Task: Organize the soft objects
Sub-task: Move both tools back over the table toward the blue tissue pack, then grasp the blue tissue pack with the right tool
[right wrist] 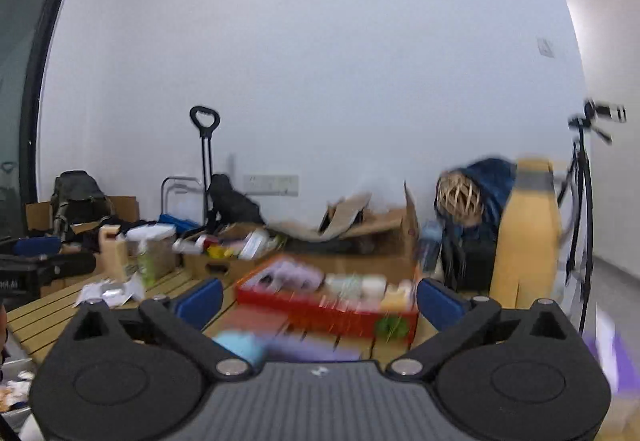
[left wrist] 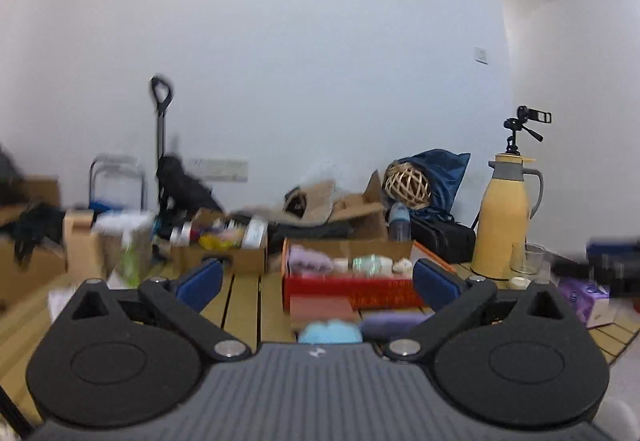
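Note:
A red box (left wrist: 348, 291) (right wrist: 328, 315) stands on the slatted wooden table, filled with several pale soft items, among them a lilac one (left wrist: 308, 261) (right wrist: 294, 275). In front of it lie a light blue soft piece (left wrist: 329, 332) (right wrist: 240, 345) and a purple one (left wrist: 394, 323) (right wrist: 312, 351), both blurred. My left gripper (left wrist: 318, 279) is open, its blue pads wide apart with nothing between them. My right gripper (right wrist: 319, 301) is open too and holds nothing. Both point nearly level toward the box from the table's near side.
A yellow thermos jug (left wrist: 506, 217) (right wrist: 528, 237) and a clear glass (left wrist: 528, 259) stand right of the box. Cardboard boxes (left wrist: 224, 245) (right wrist: 224, 261) with clutter, a woven ball (left wrist: 407, 185), a blue cushion, bags and a tripod (right wrist: 582, 201) line the back. A purple pack (left wrist: 586, 297) lies at right.

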A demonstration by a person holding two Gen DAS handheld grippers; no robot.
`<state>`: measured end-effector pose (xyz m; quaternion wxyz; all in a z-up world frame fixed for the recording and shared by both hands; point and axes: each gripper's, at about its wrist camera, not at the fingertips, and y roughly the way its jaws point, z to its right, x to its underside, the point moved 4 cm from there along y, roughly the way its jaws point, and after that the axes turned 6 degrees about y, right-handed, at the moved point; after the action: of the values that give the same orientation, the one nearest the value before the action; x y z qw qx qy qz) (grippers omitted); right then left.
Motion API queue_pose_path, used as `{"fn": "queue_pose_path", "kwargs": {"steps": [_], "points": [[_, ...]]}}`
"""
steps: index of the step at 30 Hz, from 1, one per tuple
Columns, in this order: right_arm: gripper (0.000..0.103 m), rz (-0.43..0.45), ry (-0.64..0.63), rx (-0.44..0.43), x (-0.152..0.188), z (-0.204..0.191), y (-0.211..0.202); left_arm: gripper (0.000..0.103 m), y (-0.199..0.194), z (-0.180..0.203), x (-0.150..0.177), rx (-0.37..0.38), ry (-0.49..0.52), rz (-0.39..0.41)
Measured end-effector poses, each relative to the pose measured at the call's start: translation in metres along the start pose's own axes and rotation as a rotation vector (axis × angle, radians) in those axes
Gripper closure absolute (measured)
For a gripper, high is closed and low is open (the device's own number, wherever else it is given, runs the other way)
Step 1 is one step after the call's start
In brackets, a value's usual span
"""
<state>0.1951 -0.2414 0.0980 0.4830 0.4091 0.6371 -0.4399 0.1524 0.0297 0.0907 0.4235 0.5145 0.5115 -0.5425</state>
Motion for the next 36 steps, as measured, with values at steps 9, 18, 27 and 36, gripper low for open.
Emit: {"fn": "queue_pose_path", "kwargs": {"steps": [9,18,27,36], "points": [[0.0,-0.112,0.015,-0.007,0.045,-0.017,-0.023,0.0,0.011,0.008,0.024,0.026,-0.011,-0.104],[0.016,-0.228,0.119,0.021,0.073,0.016,0.051,0.001,0.096,0.02,0.054,0.087,-0.022,-0.236],[0.041,-0.356,0.07,-0.004,0.104,0.002,0.154,0.028,0.17,0.022,0.073,0.104,-0.045,-0.337],[0.057,-0.452,0.191,-0.376,0.107,-0.016,0.167,0.035,0.188,-0.013,0.088,-0.014,-0.11,-0.373]]}}
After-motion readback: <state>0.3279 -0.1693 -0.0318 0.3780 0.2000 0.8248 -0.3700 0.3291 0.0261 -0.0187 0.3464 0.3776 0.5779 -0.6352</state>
